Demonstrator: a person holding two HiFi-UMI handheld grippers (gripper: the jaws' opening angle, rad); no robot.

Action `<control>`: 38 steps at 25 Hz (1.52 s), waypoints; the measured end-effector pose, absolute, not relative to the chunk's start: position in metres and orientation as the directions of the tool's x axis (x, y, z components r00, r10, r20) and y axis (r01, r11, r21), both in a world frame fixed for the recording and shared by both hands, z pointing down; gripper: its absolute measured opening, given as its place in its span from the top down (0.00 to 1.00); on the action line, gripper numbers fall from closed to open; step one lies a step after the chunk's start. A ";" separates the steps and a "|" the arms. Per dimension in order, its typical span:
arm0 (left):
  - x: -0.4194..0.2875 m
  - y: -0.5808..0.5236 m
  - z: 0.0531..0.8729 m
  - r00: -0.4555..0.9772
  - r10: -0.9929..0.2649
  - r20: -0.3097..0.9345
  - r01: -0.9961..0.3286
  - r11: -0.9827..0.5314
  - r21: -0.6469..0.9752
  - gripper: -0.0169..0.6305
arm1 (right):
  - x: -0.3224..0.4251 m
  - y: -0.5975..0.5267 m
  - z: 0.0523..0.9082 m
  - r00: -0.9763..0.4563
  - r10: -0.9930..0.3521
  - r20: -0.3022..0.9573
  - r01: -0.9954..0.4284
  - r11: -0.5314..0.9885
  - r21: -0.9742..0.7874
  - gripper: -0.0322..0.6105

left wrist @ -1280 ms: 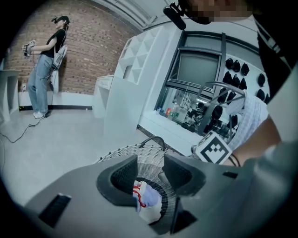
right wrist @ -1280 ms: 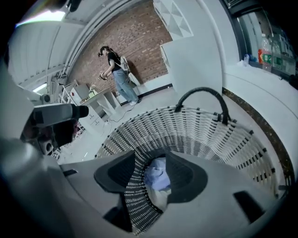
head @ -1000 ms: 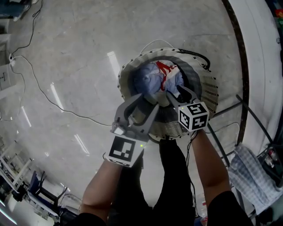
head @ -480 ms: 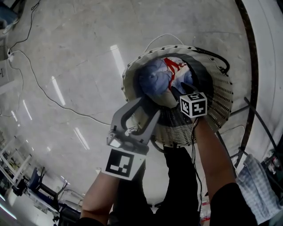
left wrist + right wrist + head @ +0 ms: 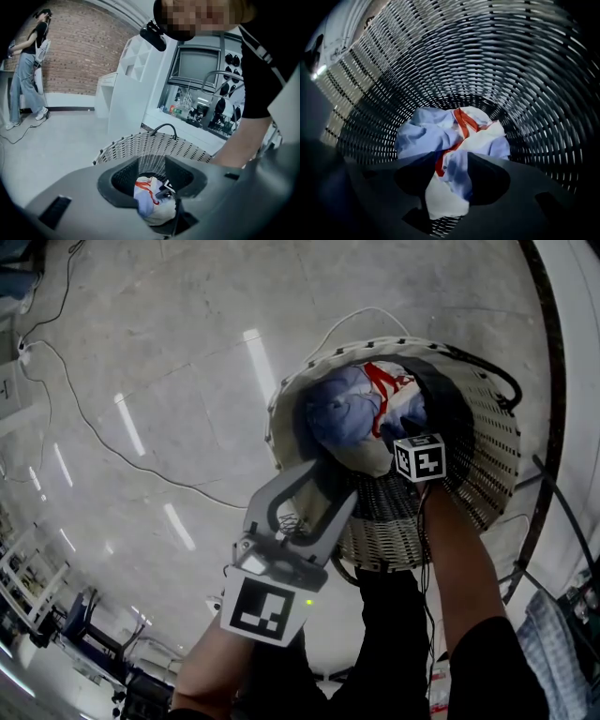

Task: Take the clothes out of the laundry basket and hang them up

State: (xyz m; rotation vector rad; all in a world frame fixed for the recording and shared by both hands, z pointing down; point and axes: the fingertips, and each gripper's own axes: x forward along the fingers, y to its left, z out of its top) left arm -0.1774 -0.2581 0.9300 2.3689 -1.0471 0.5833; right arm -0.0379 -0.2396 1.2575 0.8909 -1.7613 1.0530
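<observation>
While crumpled blue-and-white clothes (image 5: pixel 342 409) are lying in the white wicker basket (image 5: pixel 487 479), the left hand-held gripper (image 5: pixel 330 486) and right hand-held gripper (image 5: pixel 451 180) are gaping empty. Apparently, removal is only beginning.

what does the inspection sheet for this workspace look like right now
surface: pale glossy floor
job's things: woven laundry basket standing on the floor; crumpled blue, white and red clothes inside it
clutter: checked cloth at lower right
grippers: left gripper over the basket's near rim, jaws apart, nothing held; right gripper down inside the basket, jaws apart, clothes showing in the gap, contact not clear
cables: thin cable across the floor; black loop on the basket rim
surroundings: brick wall, white shelf unit, another person standing by the wall
</observation>
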 end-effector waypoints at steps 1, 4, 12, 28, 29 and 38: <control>-0.178 -0.257 0.933 0.618 -0.557 0.555 -0.763 -0.594 0.254 0.71 | -0.038 -0.239 1.263 -0.358 -0.134 0.924 -0.876 0.389 -0.283 0.60; -0.180 -0.254 0.940 0.620 -0.551 0.558 -0.759 -0.602 0.249 0.71 | -0.037 -0.234 1.281 -0.345 -0.123 0.931 -0.876 0.398 -0.272 0.60; -0.183 -0.258 0.941 0.620 -0.560 0.549 -0.758 -0.609 0.235 0.71 | -0.020 -0.231 1.297 -0.251 -0.103 0.962 -0.915 0.349 -0.202 0.90; -0.170 -0.245 0.834 0.622 -0.586 0.519 -0.766 -0.594 0.247 0.71 | -0.028 -0.254 1.098 -0.413 -0.269 0.870 -0.900 0.265 -0.346 0.92; -0.170 -0.243 0.826 0.619 -0.588 0.520 -0.769 -0.589 0.250 0.71 | -0.030 -0.253 1.083 -0.424 -0.277 0.863 -0.895 0.272 -0.353 0.92; -0.163 -0.232 0.758 0.625 -0.586 0.515 -0.766 -0.589 0.260 0.71 | -0.050 -0.238 0.954 -0.528 -0.330 0.783 -0.830 0.396 -0.392 0.92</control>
